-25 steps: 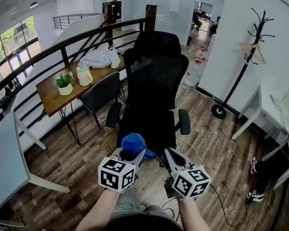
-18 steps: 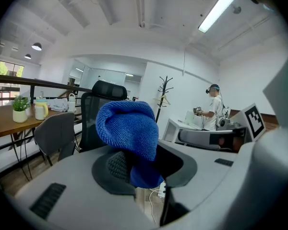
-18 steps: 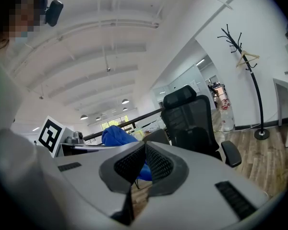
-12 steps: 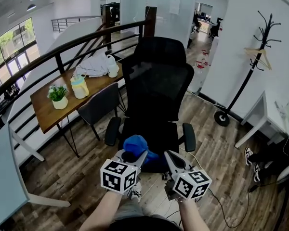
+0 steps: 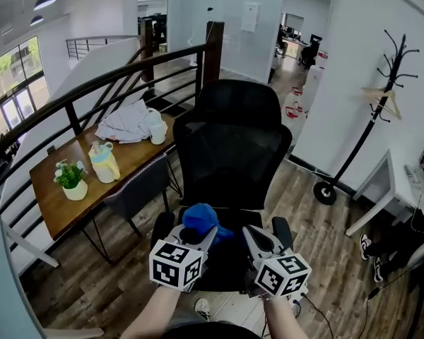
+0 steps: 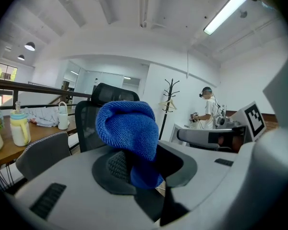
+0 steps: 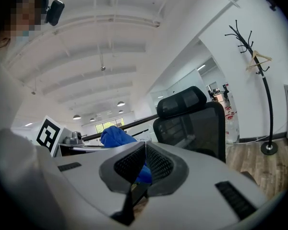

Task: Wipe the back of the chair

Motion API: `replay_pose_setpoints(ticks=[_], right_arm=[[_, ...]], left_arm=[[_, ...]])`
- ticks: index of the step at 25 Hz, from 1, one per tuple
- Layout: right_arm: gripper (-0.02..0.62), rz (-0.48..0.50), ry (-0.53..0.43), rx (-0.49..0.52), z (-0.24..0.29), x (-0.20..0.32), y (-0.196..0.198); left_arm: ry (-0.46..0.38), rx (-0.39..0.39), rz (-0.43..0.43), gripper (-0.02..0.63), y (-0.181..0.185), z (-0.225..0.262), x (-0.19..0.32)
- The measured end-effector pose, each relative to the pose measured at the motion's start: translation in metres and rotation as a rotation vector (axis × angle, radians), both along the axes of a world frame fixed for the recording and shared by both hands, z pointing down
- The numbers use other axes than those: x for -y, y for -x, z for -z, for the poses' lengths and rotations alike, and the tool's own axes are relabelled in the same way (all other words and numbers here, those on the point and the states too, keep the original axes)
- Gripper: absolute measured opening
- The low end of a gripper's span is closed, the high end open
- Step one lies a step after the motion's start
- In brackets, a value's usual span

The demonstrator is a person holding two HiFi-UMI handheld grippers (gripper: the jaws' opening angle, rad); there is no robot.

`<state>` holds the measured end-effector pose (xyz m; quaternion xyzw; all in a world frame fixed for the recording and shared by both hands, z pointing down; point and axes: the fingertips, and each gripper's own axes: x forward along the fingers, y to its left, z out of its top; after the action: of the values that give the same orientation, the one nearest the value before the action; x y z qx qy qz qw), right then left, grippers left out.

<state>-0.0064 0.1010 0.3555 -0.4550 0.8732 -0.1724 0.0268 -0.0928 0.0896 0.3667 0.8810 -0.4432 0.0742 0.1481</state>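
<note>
The black mesh office chair (image 5: 230, 154) stands right ahead, its back facing me and its headrest (image 5: 239, 103) on top. My left gripper (image 5: 198, 230) is shut on a bunched blue cloth (image 5: 201, 219), held low in front of the chair's seat and apart from the mesh back. In the left gripper view the blue cloth (image 6: 127, 128) bulges up between the jaws, and the chair (image 6: 89, 121) shows behind it. My right gripper (image 5: 254, 235) hangs beside the left one, shut and holding nothing. From its own view the right gripper (image 7: 145, 148) has pads that meet, with the chair (image 7: 197, 128) beyond.
A wooden desk (image 5: 53, 203) at the left carries a potted plant (image 5: 71, 179), a bottle (image 5: 104, 162) and a white bundle (image 5: 131, 124); a grey chair (image 5: 138, 189) is tucked under it. A railing (image 5: 92, 83) runs behind. A coat stand (image 5: 378, 94) and a white desk (image 5: 403, 182) stand at the right.
The chair has come nearer and fills more of the middle of the head view. Both grippers hold the same pose, the left still shut on the cloth.
</note>
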Motion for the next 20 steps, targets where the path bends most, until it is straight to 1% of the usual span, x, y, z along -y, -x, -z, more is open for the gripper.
replay_pose_setpoints(ticks=[2, 5, 7, 12, 17, 20], right_arm=[[0.031, -0.020, -0.002, 0.002, 0.002, 0.022, 0.003], [0.031, -0.045, 0.008, 0.009, 0.001, 0.045, 0.004], [0.031, -0.059, 0.023, 0.002, -0.003, 0.057, 0.003], [0.031, -0.097, 0.042, -0.001, -0.005, 0.079, -0.003], [0.031, -0.095, 0.041, -0.012, -0.002, 0.103, -0.011], [0.031, -0.085, 0.032, -0.012, 0.000, 0.125, -0.017]], left_arm=[[-0.003, 0.005, -0.007, 0.123, 0.003, 0.000, 0.020], [0.023, -0.002, -0.032, 0.123, 0.003, -0.005, 0.041], [0.031, -0.009, -0.045, 0.123, 0.000, -0.006, 0.054], [0.019, -0.002, -0.065, 0.123, -0.003, -0.001, 0.078], [0.027, -0.001, -0.069, 0.123, -0.012, -0.003, 0.101], [0.003, 0.003, -0.060, 0.123, -0.019, 0.003, 0.122]])
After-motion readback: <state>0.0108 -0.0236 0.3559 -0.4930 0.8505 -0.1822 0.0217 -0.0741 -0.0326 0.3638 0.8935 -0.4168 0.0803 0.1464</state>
